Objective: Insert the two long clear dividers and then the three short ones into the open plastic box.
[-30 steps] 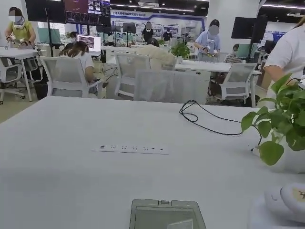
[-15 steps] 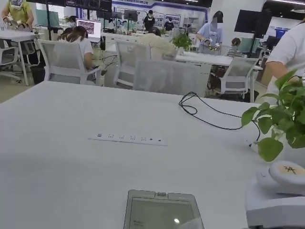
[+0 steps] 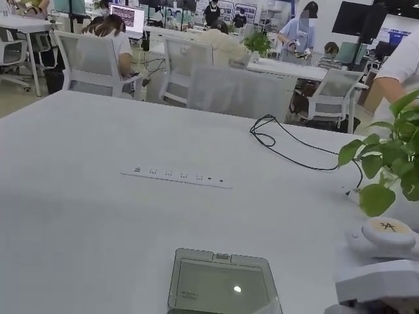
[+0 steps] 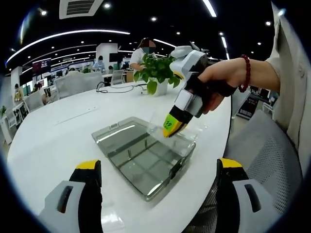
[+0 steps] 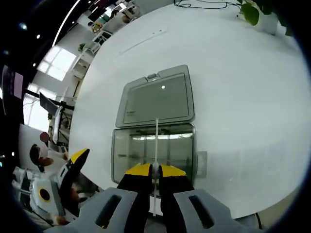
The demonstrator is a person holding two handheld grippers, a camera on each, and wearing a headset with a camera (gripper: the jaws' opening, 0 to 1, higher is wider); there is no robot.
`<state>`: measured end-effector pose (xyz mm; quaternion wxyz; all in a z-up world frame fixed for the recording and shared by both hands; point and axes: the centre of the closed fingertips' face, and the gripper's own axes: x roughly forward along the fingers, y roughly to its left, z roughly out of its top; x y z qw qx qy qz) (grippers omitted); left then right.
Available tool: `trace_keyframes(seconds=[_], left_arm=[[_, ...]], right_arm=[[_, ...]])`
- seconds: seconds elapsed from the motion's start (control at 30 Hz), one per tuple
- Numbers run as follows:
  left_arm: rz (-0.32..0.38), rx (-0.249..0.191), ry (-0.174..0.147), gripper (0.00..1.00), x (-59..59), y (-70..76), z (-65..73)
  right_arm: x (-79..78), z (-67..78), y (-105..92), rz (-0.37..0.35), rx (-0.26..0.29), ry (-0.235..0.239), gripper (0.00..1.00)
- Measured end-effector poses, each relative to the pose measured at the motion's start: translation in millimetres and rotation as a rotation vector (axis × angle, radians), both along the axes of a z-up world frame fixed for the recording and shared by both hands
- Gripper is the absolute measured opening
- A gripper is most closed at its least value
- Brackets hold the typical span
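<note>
Head view crops the lid (image 3: 221,284) at the frame's bottom edge: a flat, grey-tinted clear panel with rounded corners and a small latch tab, lying on the matte white surface (image 3: 85,222).

Right gripper view takes in the whole plastic box (image 5: 192,145), opened flat, its lid hinged away from a shallow rectangular base (image 5: 115,155) with thin see-through walls. The right gripper (image 5: 155,171) has its yellow-tipped black fingers clenched on a long clear divider (image 5: 156,138). The divider is seen edge-on as a thin pale line running across the base toward the hinge; whether it sits in any slot cannot be told. Faint lines inside the base cannot be sorted into ribs or reflections. A small clear rectangular piece (image 5: 201,162) lies on the surface just beside the base's wall, its outline barely readable.

In the left gripper view a hand (image 4: 218,80) wearing a red bead bracelet (image 4: 247,73) tilts the right gripper steeply down, tips just over the base. The divider is almost invisible there. The left gripper (image 4: 159,164) hangs level by the surface's rounded edge, fingers spread wide with nothing between them, pointing at the box.
</note>
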<state>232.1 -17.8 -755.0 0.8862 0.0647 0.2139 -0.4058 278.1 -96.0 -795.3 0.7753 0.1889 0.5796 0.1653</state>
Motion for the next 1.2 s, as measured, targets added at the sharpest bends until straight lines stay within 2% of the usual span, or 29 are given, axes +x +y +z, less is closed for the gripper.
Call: trace_keyframes(seconds=[0.37,0.63,1.0,1.2], left_arm=[[0.002,0.011,0.015,1.0,0.6,1.6,-5.6],[0.014,0.023,0.022,0.98,1.6,5.6,-8.5],[0.033,0.02,0.028,0.97,4.5,9.0,-9.1],[0.036,0.04,0.03,0.96,5.4,10.4,-11.3]], right_arm=[[-0.7,-13.8,1.6,0.016,-0.011,0.062,0.06],[-2.3,-18.8,3.0,0.015,-0.011,0.08,0.06],[-0.5,-19.9,2.9,0.013,-0.001,0.097,0.06],[-0.2,-19.0,2.6,0.036,-0.002,0.112,0.06]])
